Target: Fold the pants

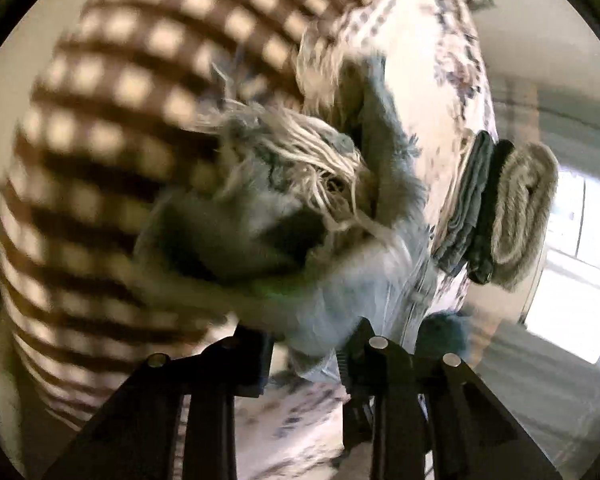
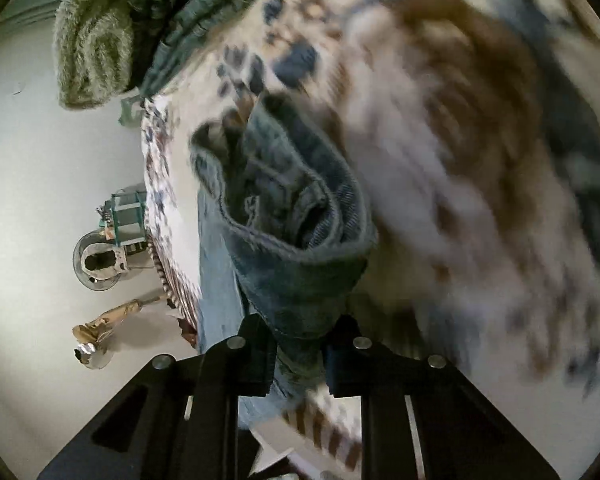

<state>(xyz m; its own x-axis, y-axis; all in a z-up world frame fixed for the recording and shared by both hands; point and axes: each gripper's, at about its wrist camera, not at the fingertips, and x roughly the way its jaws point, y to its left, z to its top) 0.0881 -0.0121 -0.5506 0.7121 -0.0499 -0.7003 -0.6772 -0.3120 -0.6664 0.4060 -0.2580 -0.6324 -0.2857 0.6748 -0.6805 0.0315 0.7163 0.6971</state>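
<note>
The pants are light blue jeans with frayed white threads. In the left wrist view my left gripper is shut on a bunched part of the jeans near the frayed end, held above the floral bed cover. In the right wrist view my right gripper is shut on a folded denim edge of the jeans, which hangs over the bed edge. Both views are blurred by motion.
A stack of folded clothes with a grey fuzzy towel lies on the bed, also in the right wrist view. A brown checked blanket fills the left. On the floor are a round bin and crumpled paper.
</note>
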